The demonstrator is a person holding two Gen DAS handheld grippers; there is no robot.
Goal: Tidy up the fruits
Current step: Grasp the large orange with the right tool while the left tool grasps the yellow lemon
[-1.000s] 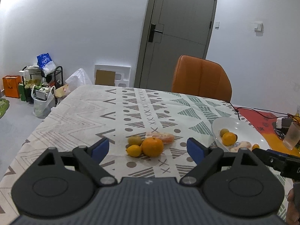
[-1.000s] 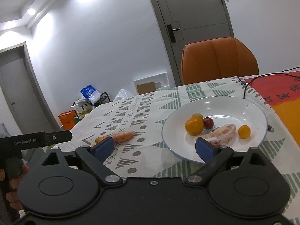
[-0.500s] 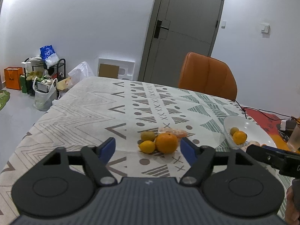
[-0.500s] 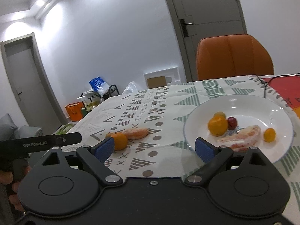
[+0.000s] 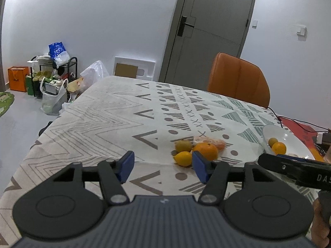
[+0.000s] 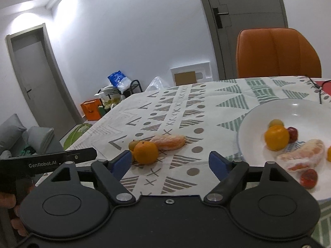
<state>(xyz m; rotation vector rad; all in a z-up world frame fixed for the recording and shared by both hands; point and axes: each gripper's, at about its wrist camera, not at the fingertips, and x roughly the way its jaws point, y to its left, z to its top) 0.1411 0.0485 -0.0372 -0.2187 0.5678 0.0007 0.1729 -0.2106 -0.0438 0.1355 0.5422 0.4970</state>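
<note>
Tablecloth (image 5: 107,119) holds orange (image 5: 206,150) (grippers closing, empty).

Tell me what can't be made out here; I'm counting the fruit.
- Small yellow fruit, right wrist view: mostly hidden behind the orange and a finger.
- White plate, left wrist view: near part hidden by the other claw's body.
- Rightmost plate fruit, right wrist view: cut by the edge.
</note>
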